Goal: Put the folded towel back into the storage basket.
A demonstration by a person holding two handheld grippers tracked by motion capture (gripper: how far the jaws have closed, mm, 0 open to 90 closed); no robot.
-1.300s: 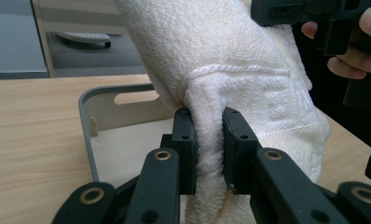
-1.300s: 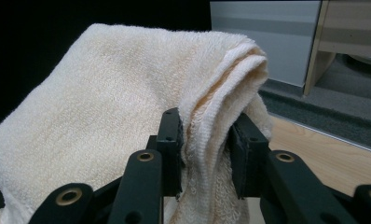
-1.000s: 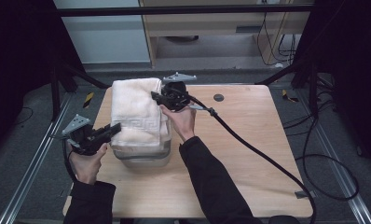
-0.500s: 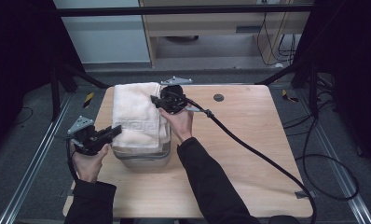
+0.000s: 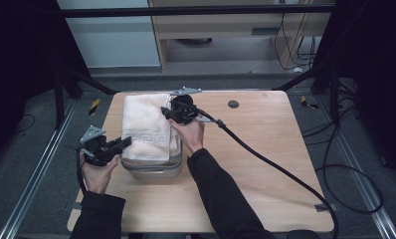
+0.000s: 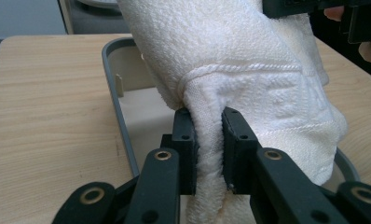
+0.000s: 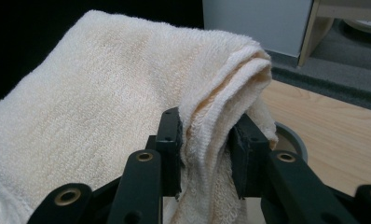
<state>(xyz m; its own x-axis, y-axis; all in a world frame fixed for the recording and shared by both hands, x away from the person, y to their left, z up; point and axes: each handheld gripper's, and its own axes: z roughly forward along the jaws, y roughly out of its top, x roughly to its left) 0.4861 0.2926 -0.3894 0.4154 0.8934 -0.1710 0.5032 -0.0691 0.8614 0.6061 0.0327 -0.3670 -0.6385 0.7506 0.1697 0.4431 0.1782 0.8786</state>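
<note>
Both my hands sink, lowering the towel (image 5: 147, 127) over the tub (image 5: 151, 170) near the desk's (image 5: 265, 149) left edge; left gripper (image 5: 122, 143) and right gripper (image 5: 167, 112) each pinch its fabric.

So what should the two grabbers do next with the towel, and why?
Probably lower it a bit more. Both the left gripper and right gripper are shut on the towel, which hangs over the grey tub and isn't settled inside.
</note>
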